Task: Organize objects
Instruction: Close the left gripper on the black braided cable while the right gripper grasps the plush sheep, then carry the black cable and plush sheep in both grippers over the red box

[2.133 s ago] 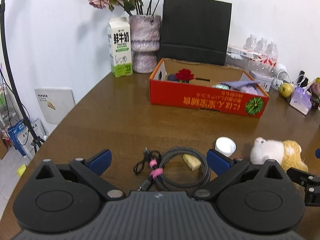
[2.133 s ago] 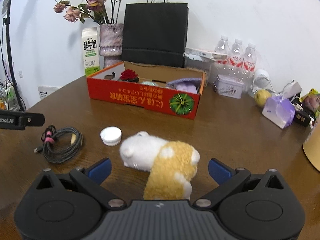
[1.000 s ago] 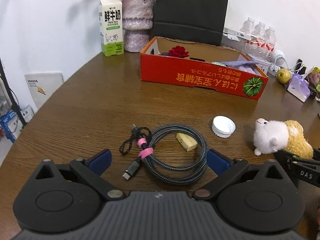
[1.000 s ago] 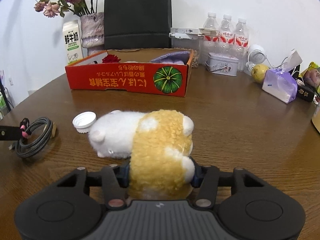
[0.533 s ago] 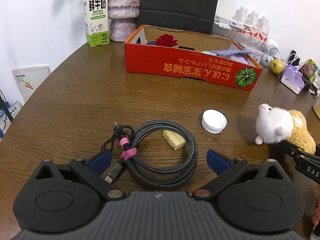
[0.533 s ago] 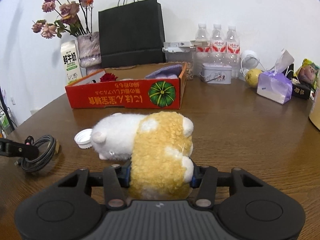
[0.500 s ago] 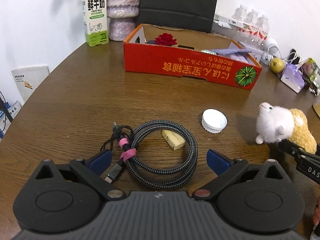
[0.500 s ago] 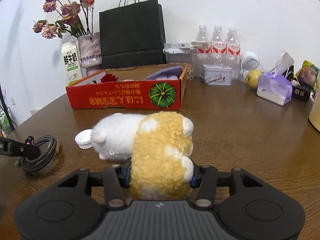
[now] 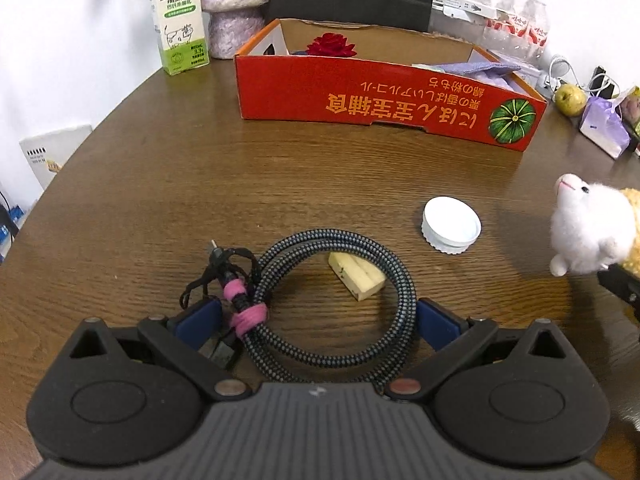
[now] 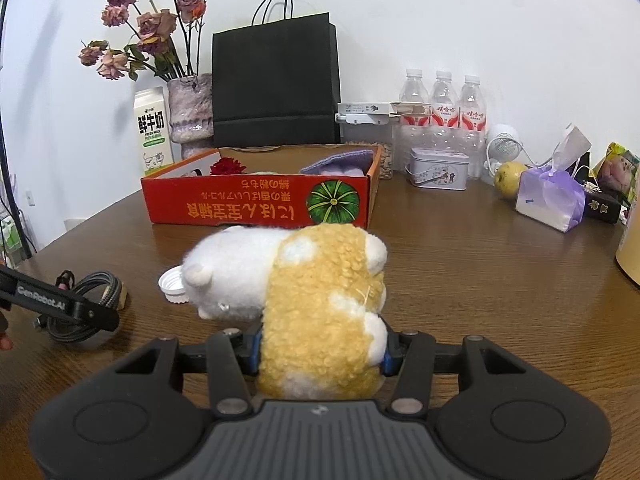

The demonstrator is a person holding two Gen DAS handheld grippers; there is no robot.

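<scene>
A white and yellow plush toy [image 10: 316, 284] is clamped at its yellow rear by my right gripper [image 10: 322, 350], whose blue pads press into both flanks; it hangs a little above the table, and its white head [image 9: 584, 224] shows at the right edge of the left wrist view. My left gripper [image 9: 316, 322] is open, its blue fingers [image 9: 200, 318] straddling a coiled braided cable [image 9: 332, 300] tied with a pink strap. A yellowish wedge [image 9: 358, 276] lies inside the coil. A white bottle cap [image 9: 451, 225] sits beside it. The red cardboard box [image 9: 384, 100] stands beyond.
Behind the box stand a milk carton [image 9: 178, 20], a vase of dried flowers [image 10: 190, 114] and a black paper bag [image 10: 276, 80]. At the right are water bottles [image 10: 442, 120], a tin [image 10: 438, 168], a pear [image 10: 508, 178] and a tissue pack [image 10: 550, 196].
My left gripper has dropped and advanced, so its open fingers now flank the cable coil. My right gripper has closed on the plush toy and raised it off the table.
</scene>
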